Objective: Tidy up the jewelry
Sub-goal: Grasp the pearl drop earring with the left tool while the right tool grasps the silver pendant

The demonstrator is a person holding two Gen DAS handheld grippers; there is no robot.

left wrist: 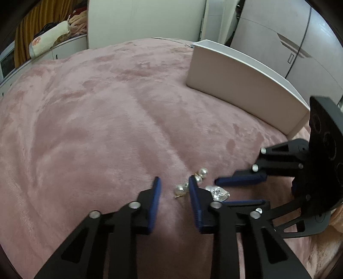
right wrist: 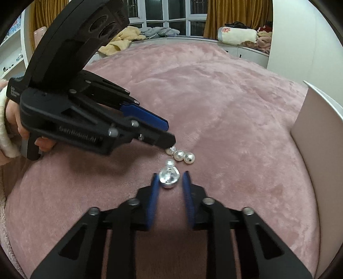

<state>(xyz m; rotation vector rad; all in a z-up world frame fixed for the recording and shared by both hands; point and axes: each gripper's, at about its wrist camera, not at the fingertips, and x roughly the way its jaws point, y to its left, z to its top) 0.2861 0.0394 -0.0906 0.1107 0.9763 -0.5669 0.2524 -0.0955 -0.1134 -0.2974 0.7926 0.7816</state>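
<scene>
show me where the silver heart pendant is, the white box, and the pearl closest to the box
silver heart pendant [right wrist: 169, 179]: right wrist view, on its shiny rounded body between the blue fingers.
white box [left wrist: 242, 85]: left wrist view, on its near side wall.
pearl closest to the box [right wrist: 189, 158]: right wrist view, on its round face.

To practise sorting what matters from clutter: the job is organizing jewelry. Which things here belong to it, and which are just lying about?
Job: pearls; silver charm; white box, probably; left gripper and right gripper, fingers open around a piece each.
Lying about: pillow; towels; curtains; wardrobe.
</scene>
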